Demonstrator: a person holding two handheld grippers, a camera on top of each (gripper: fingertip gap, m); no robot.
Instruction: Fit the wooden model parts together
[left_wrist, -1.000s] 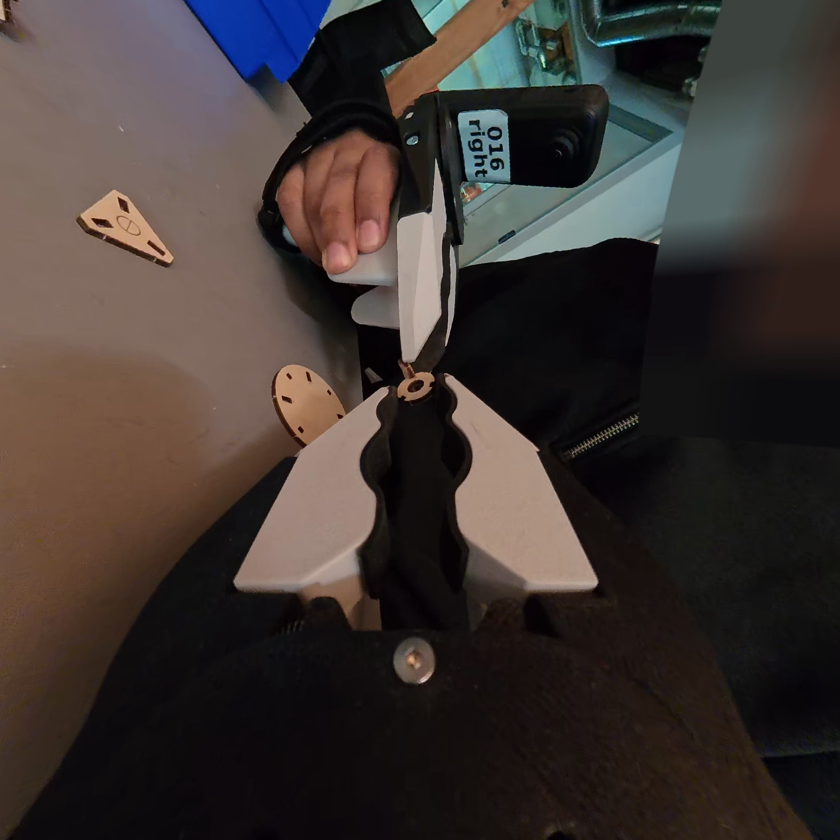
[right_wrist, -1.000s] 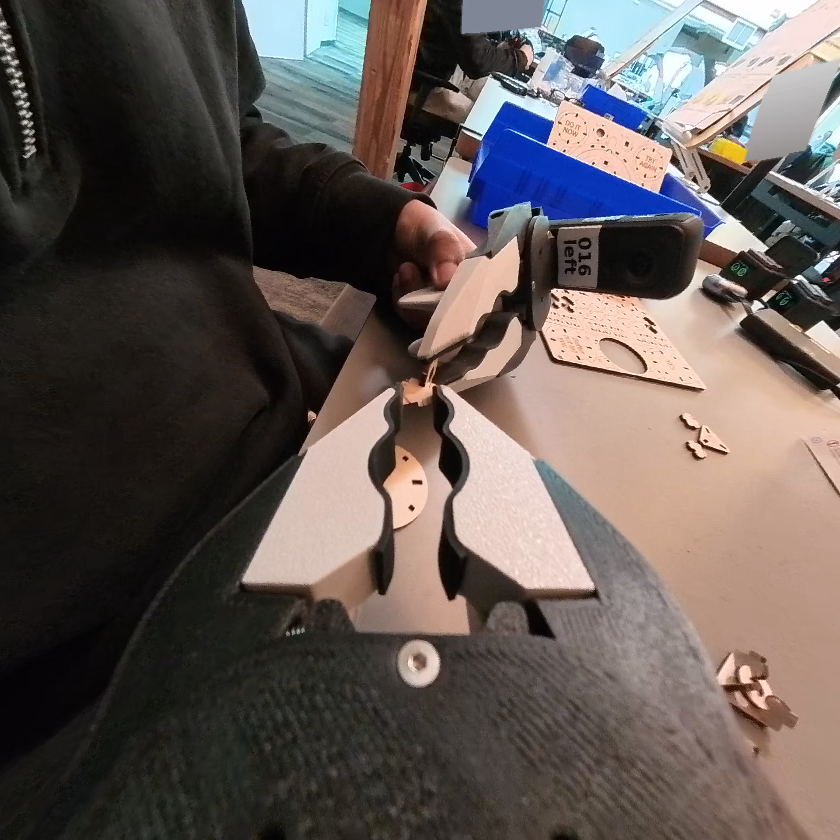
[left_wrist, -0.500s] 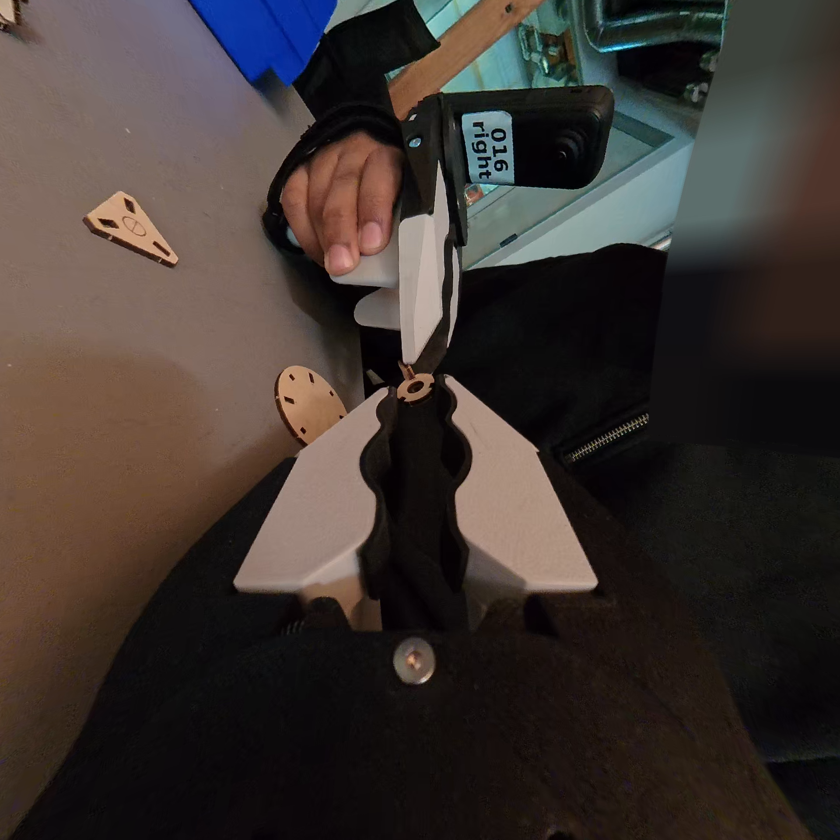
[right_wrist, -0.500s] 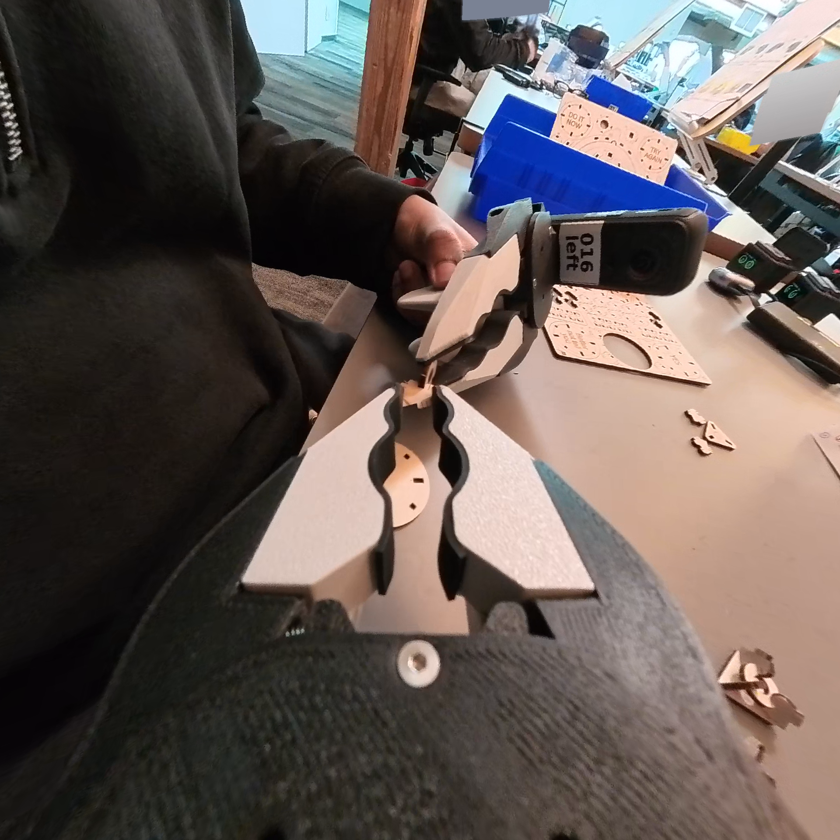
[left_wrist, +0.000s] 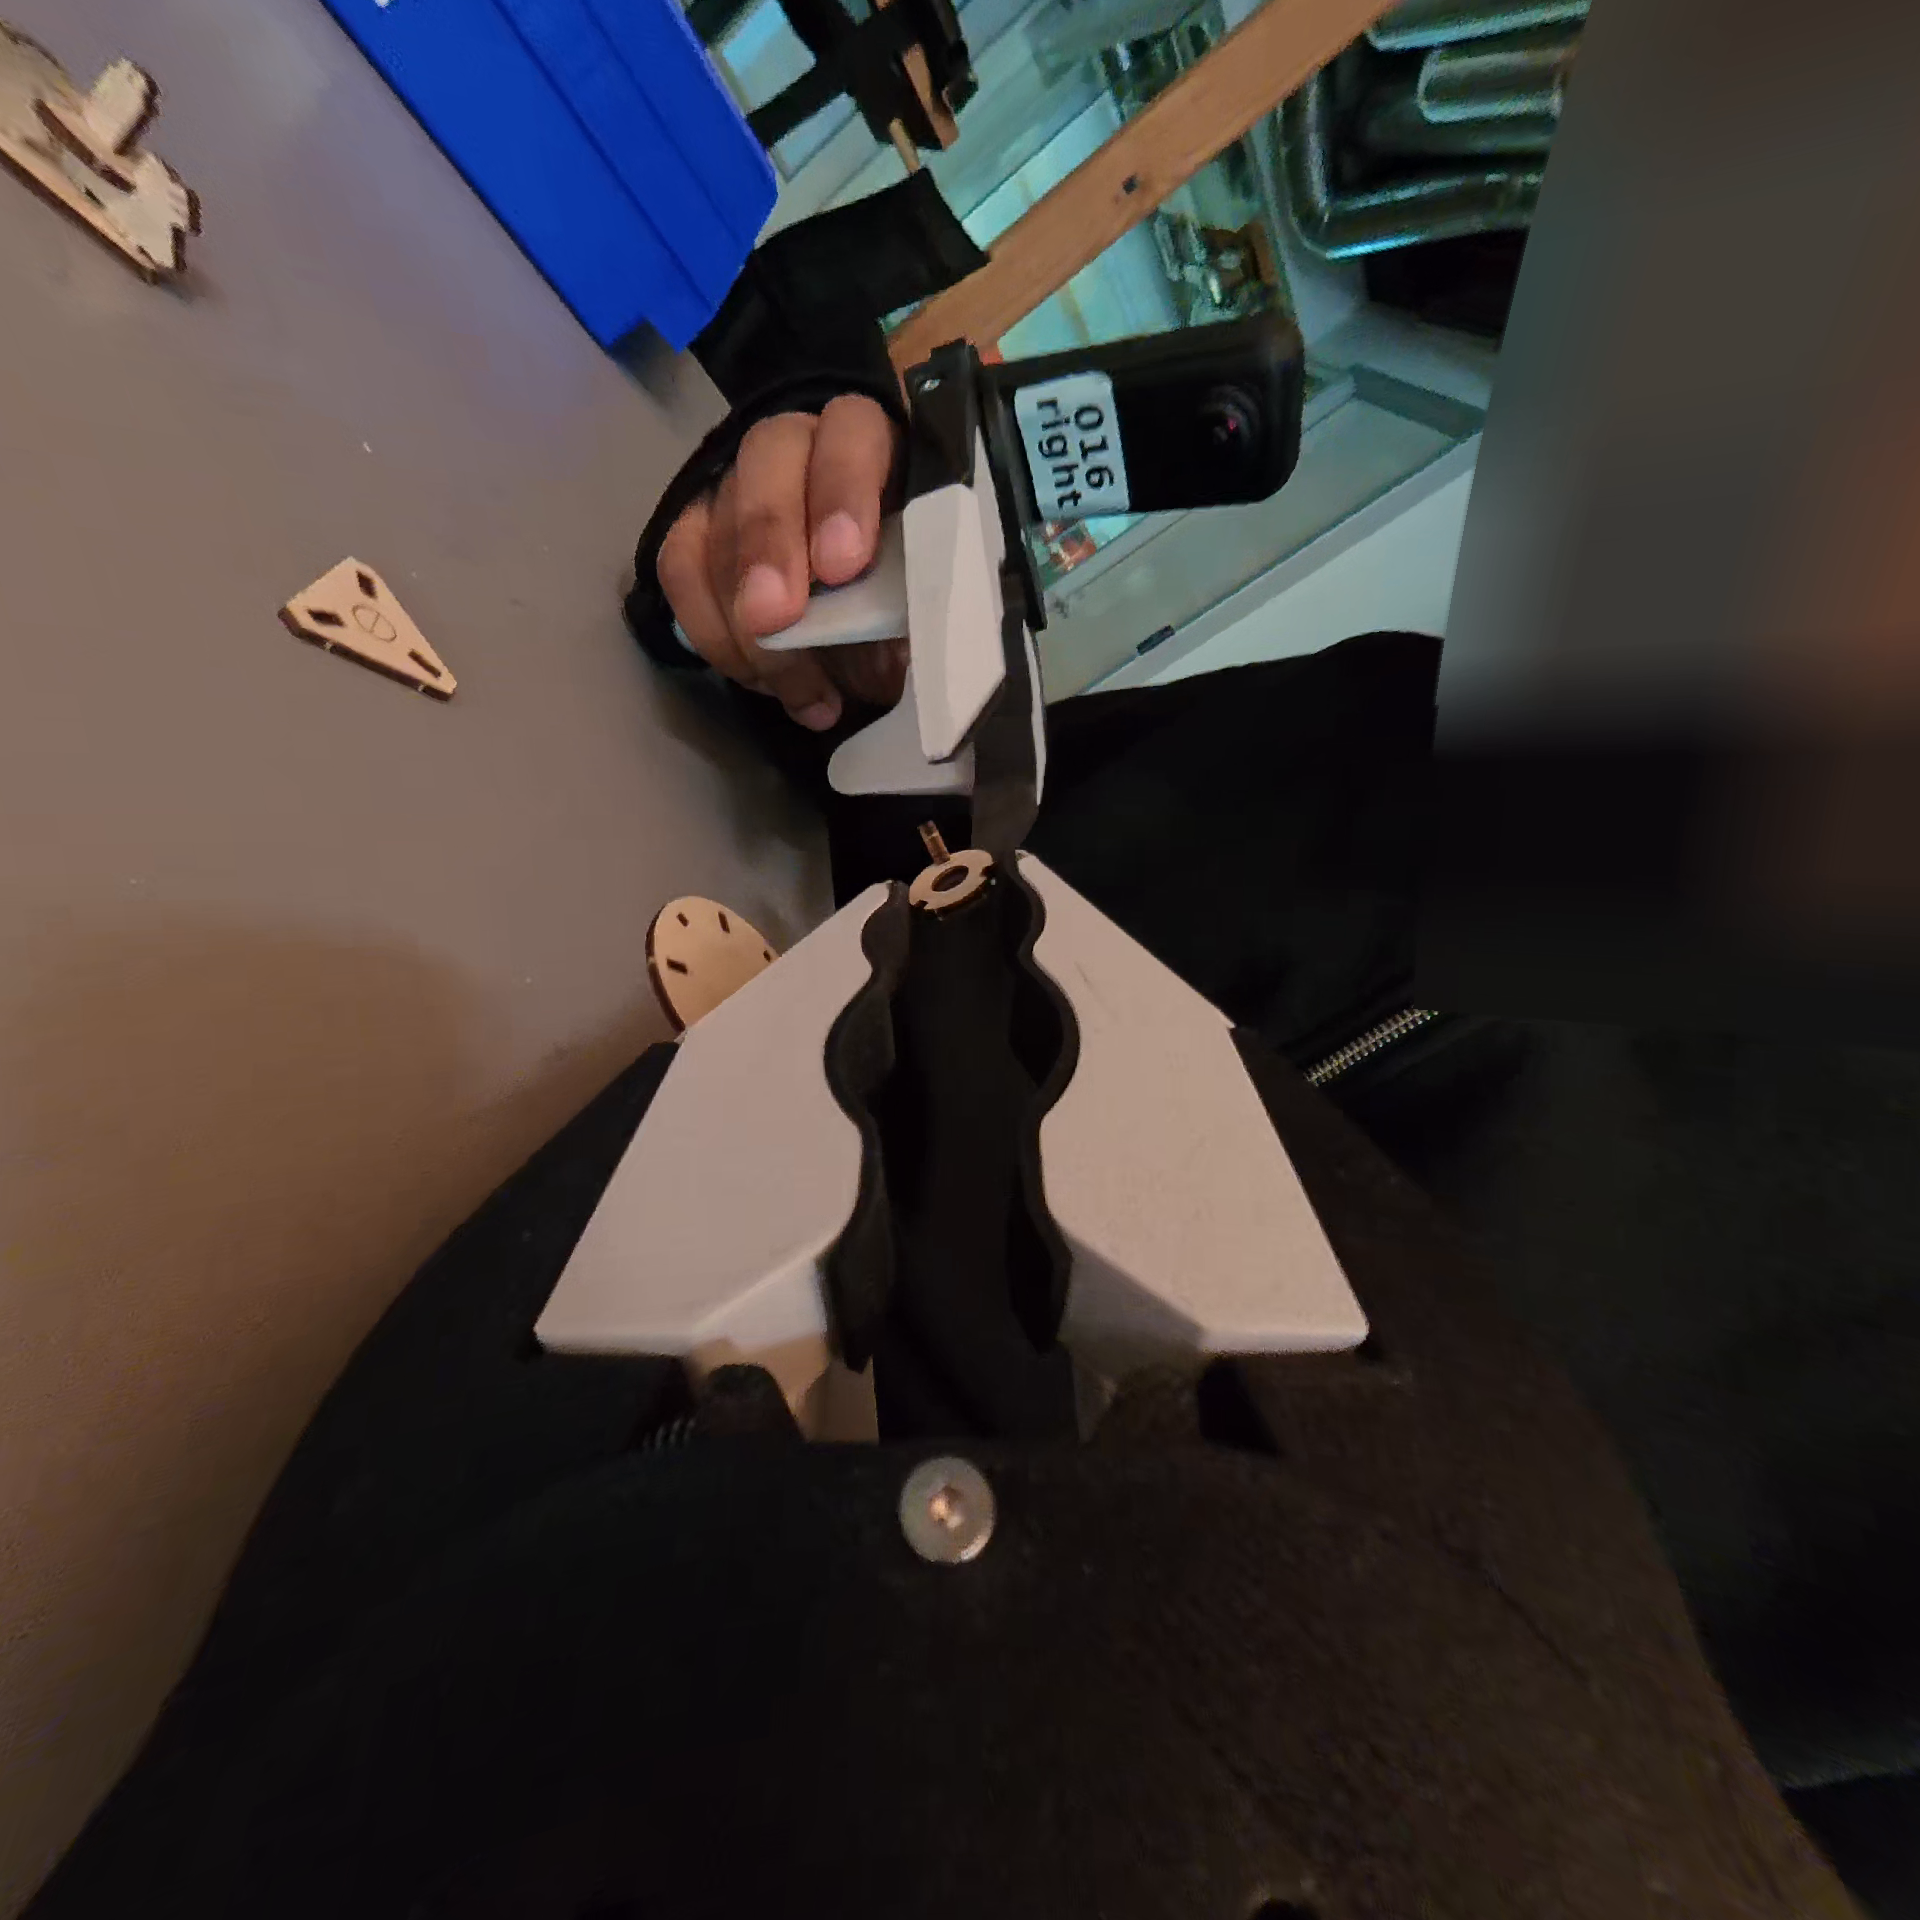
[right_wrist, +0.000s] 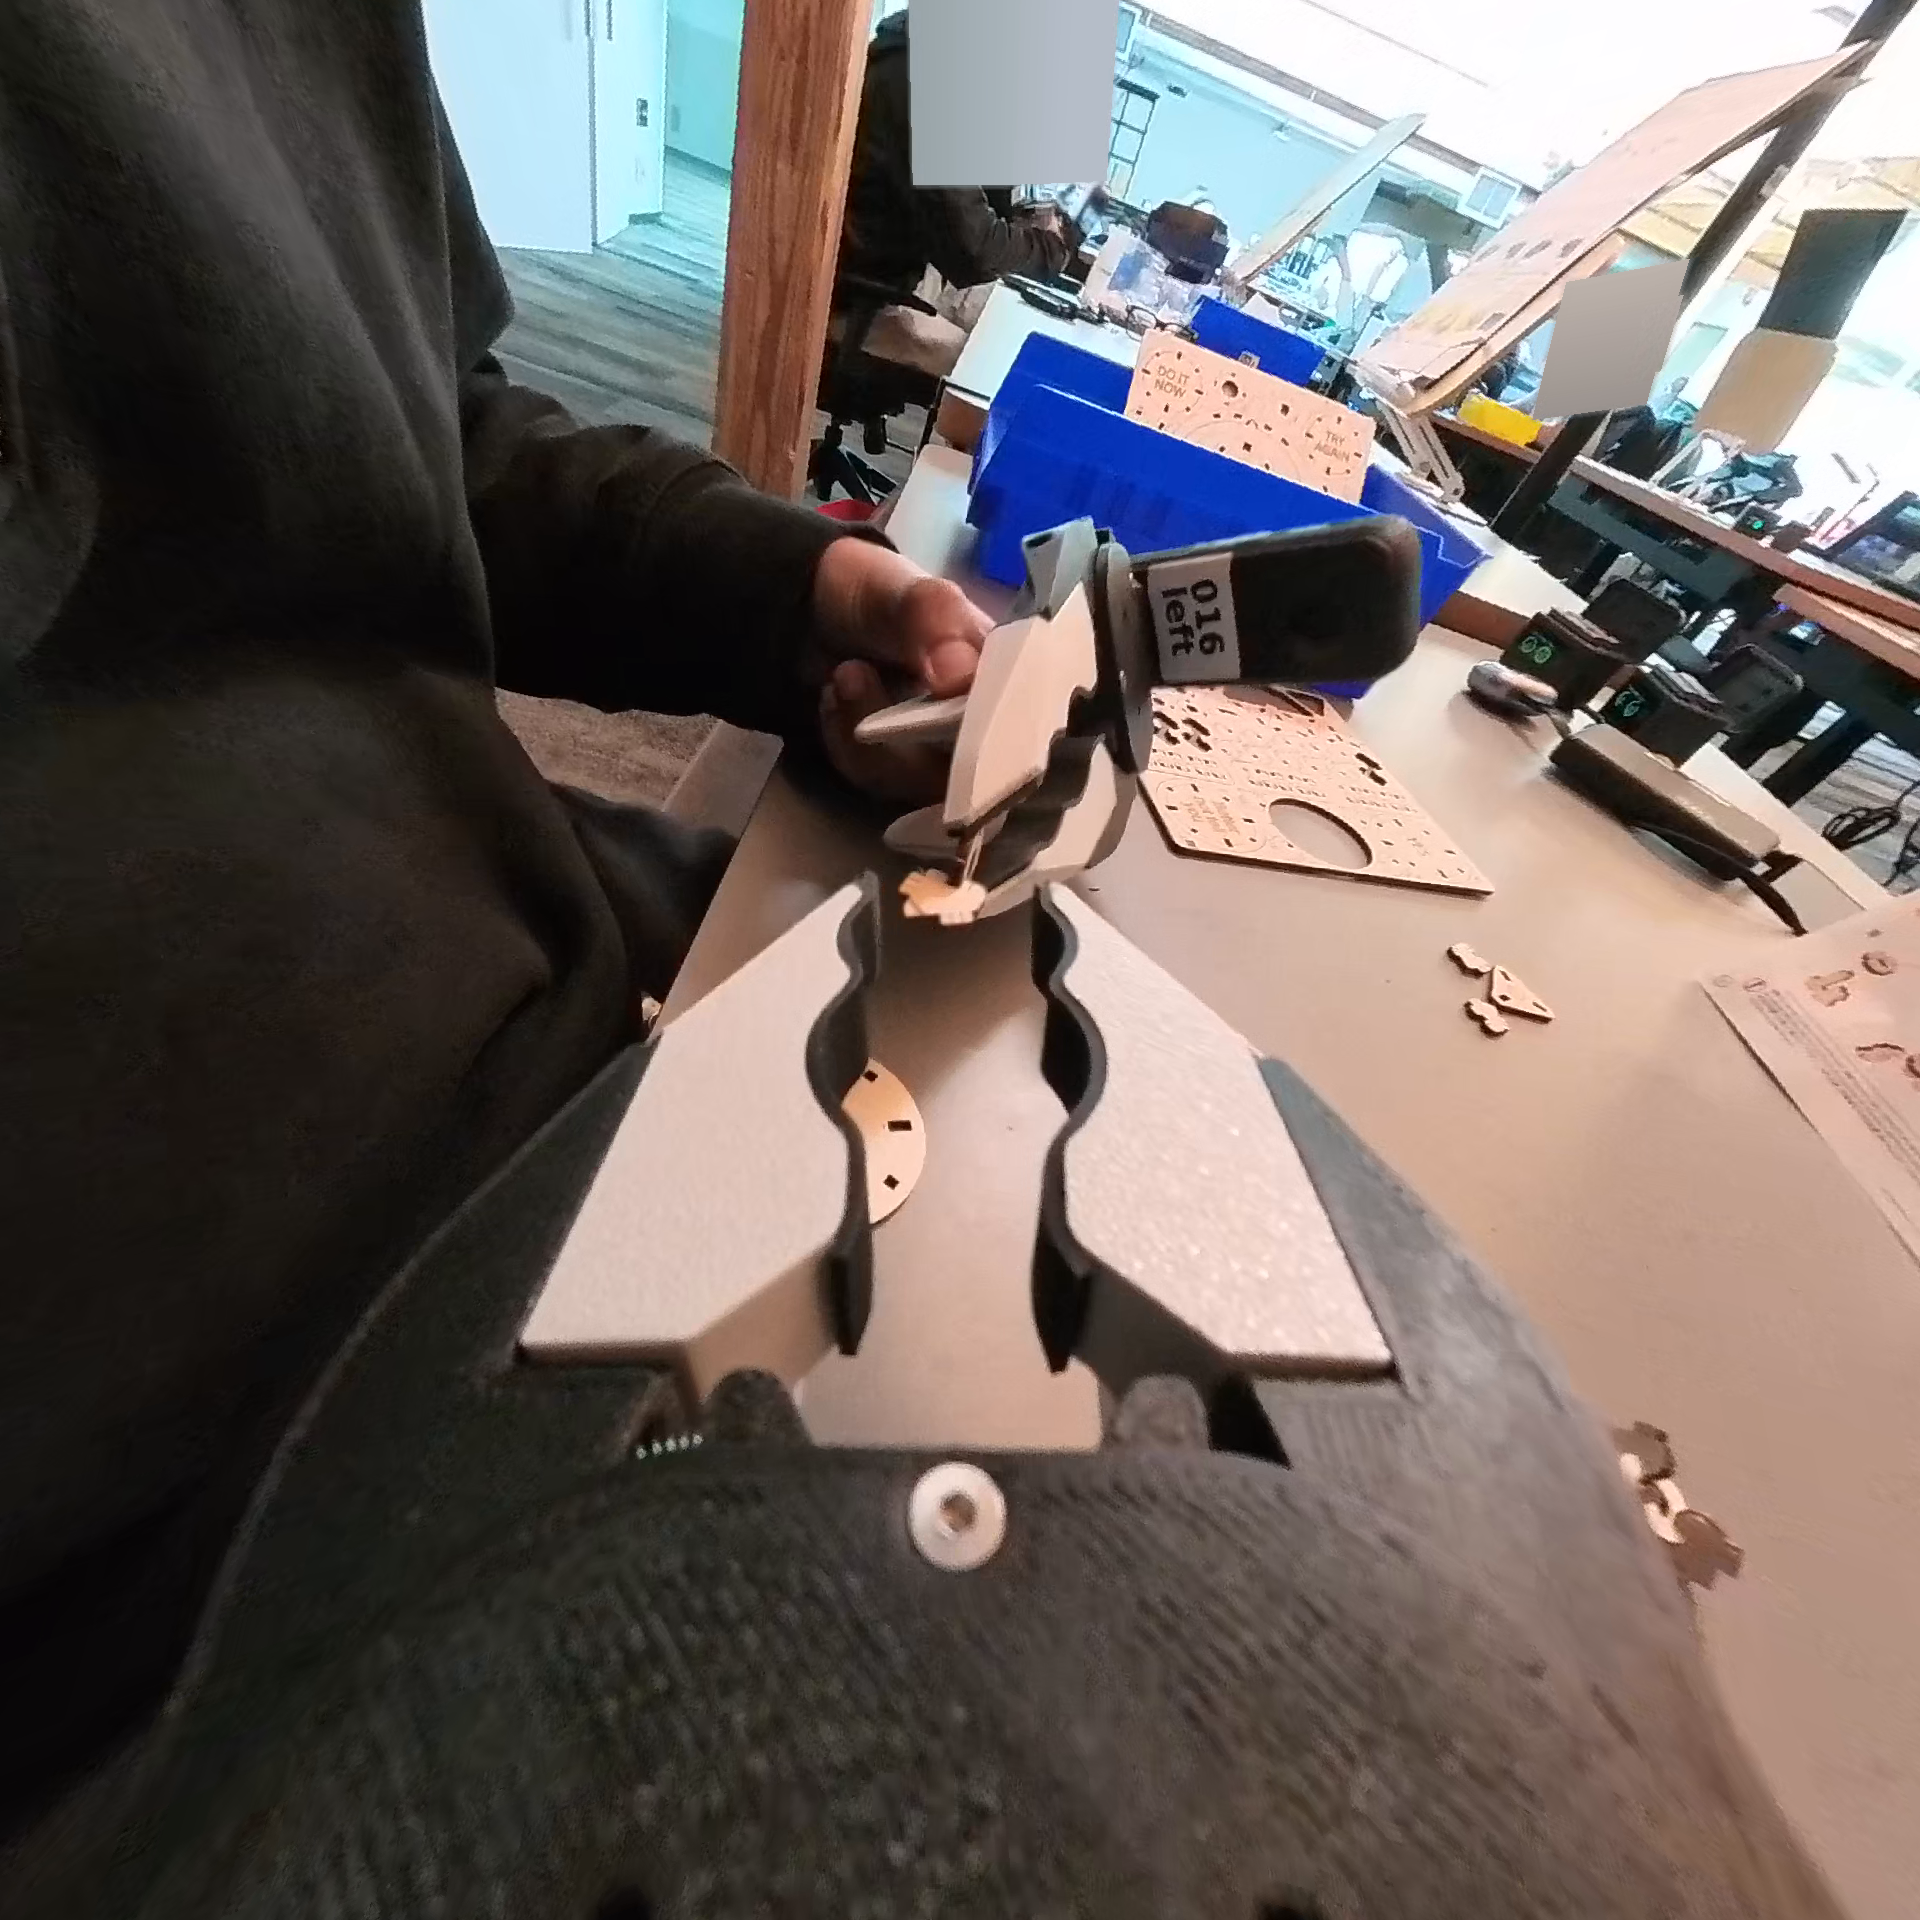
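In the left wrist view my left gripper (left_wrist: 956, 881) is shut on a small wooden ring part (left_wrist: 945, 885) held at its fingertips, with a short wooden peg (left_wrist: 932, 836) sticking out of it. The right wrist view shows that part (right_wrist: 938, 900) as a small toothed piece pinched in the left gripper (right_wrist: 982, 878). My right gripper (right_wrist: 956, 914) is open, its fingers (right_wrist: 1122, 1049) wide apart on either side of the part without touching it. It holds nothing. In the left wrist view the right gripper (left_wrist: 1000, 805) hangs just above the ring.
A slotted wooden disc (right_wrist: 883, 1143) lies on the grey table (right_wrist: 1351, 1091) under my right fingers. A triangular piece (left_wrist: 369, 623), a punched wooden sheet (right_wrist: 1320, 821), small loose parts (right_wrist: 1501, 997), a paper sheet (right_wrist: 1849, 1039) and blue bins (right_wrist: 1143, 488) are around. A person's dark jacket (right_wrist: 260, 727) is at the left. My left and right fingertips are right by each other.
My right gripper's jaws have opened and let go of the small wooden part, which stays in the left gripper. The two grippers have drawn slightly apart.
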